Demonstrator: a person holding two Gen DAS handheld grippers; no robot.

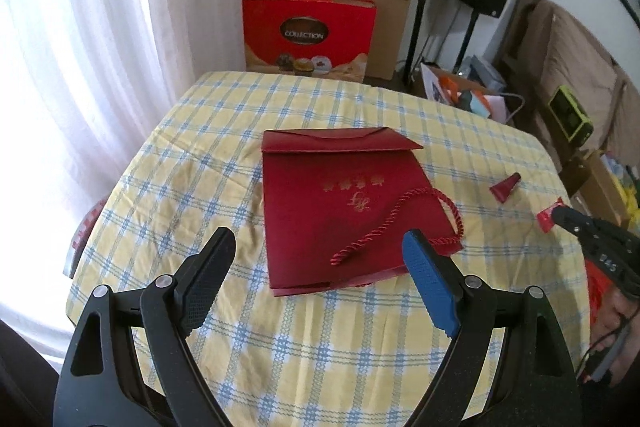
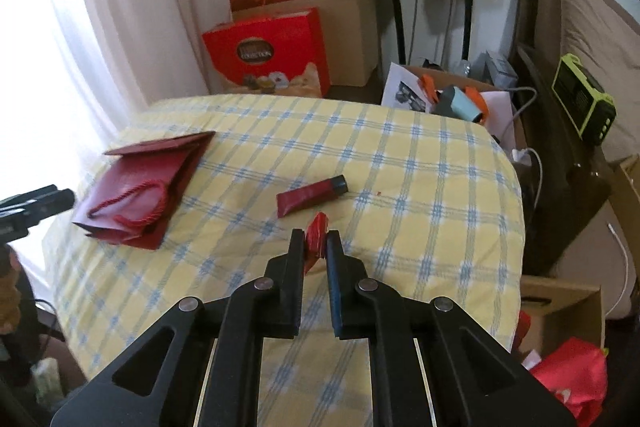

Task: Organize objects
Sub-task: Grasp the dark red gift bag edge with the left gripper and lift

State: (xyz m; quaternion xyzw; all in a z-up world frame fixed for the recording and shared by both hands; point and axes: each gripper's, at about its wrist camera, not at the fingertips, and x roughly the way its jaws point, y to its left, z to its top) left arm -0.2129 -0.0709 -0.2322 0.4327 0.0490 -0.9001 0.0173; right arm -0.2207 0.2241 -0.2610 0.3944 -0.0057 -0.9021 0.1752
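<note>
The right claw pinches a small red wrapped packet above the checked worktop. The left claw stands wide over the flat red gift bag. A red tube lies between the bag and the packet.

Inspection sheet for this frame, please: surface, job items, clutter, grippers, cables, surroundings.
Surface: table under a yellow and blue checked cloth, rumpled.
Job's things: red gift bag lying flat; red tube lying on the cloth; small red packet.
Clutter: nothing seen on the table.
Grippers: left gripper open over the bag's near end; right gripper shut on the packet.
Cables: white cable beside the table's far right.
Surroundings: curtain, red gift boxes, cardboard boxes, two black speakers.
</note>
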